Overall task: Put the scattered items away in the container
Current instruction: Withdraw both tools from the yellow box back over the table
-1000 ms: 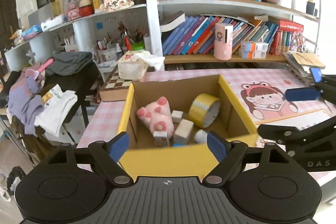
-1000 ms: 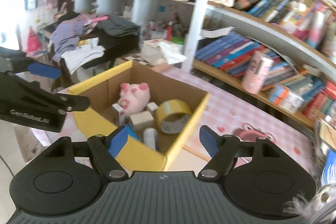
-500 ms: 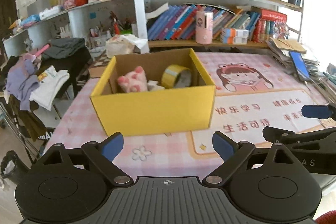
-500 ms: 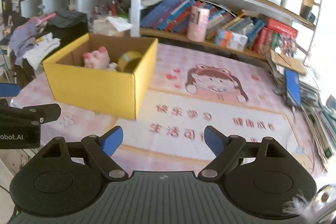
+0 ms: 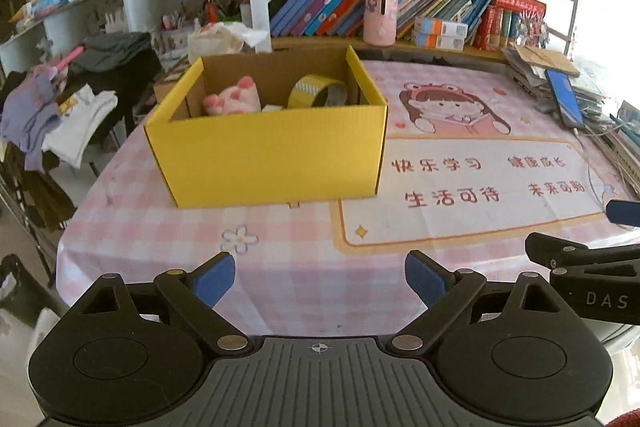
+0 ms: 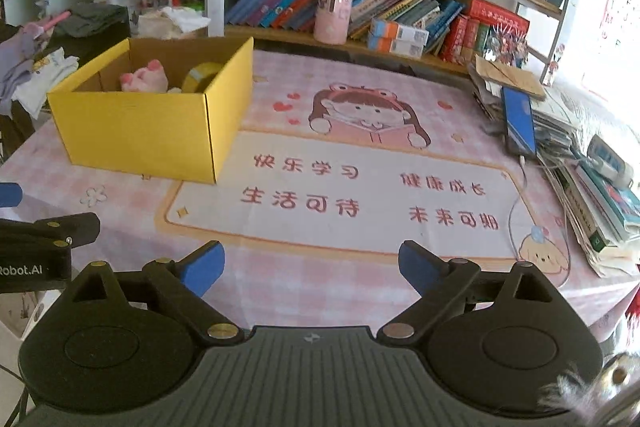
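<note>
A yellow cardboard box stands on the pink checked tablecloth; it also shows in the right wrist view. Inside it I see a pink plush pig, a roll of yellow tape and a small white block. My left gripper is open and empty, near the table's front edge, well short of the box. My right gripper is open and empty, to the right of the box over the printed mat.
A bookshelf with books and a pink cylinder runs along the back. A stack of books and papers with a blue phone and a cable lies at the table's right edge. Clothes hang off to the left.
Both grippers have pulled back and away from the box, which now looks smaller and farther off. Both stay open and empty.
</note>
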`<action>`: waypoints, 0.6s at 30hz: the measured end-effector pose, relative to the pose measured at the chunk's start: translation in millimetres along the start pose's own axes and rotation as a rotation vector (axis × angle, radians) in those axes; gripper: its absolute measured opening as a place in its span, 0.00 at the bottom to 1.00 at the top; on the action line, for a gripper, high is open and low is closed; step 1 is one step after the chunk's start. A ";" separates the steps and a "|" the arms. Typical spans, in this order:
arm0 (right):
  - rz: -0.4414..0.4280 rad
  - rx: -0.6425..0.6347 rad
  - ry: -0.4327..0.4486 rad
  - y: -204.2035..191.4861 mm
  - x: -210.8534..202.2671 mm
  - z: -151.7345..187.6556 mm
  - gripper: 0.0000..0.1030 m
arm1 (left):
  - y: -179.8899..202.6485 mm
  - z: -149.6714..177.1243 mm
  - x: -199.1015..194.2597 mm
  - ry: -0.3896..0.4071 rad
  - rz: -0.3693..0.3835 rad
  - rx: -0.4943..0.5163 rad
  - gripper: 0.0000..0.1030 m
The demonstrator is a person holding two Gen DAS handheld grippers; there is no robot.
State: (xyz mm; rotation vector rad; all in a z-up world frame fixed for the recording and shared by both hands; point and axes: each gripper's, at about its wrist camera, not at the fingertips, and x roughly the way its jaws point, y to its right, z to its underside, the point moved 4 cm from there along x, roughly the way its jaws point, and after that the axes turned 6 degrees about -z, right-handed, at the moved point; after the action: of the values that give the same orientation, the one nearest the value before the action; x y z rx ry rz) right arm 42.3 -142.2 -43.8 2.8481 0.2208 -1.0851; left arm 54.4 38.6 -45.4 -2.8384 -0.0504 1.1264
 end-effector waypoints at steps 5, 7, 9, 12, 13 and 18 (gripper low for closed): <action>-0.017 0.016 -0.022 5.8 2.7 2.6 0.95 | 8.5 6.2 2.4 -0.036 0.015 0.021 0.93; -0.022 0.026 -0.032 7.7 4.2 3.7 0.95 | 10.6 6.8 2.0 -0.040 0.015 0.029 0.93; -0.027 0.029 -0.035 8.1 4.6 3.7 0.96 | 11.2 6.4 1.2 -0.038 0.019 0.025 0.95; -0.031 0.031 -0.038 9.1 5.1 4.5 0.97 | 11.3 5.2 1.1 -0.036 0.023 0.018 0.98; -0.032 0.033 -0.039 9.5 5.1 4.7 0.97 | 11.4 4.9 1.5 -0.037 0.019 0.017 0.99; -0.036 0.035 -0.042 10.1 5.3 4.9 0.98 | 10.4 4.5 3.2 -0.050 0.022 0.001 0.99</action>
State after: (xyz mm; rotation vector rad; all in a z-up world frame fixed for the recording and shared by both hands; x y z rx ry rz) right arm 44.7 -152.3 -50.7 2.8595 0.2539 -1.1652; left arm 53.6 28.8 -51.8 -2.8169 -0.0217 1.2015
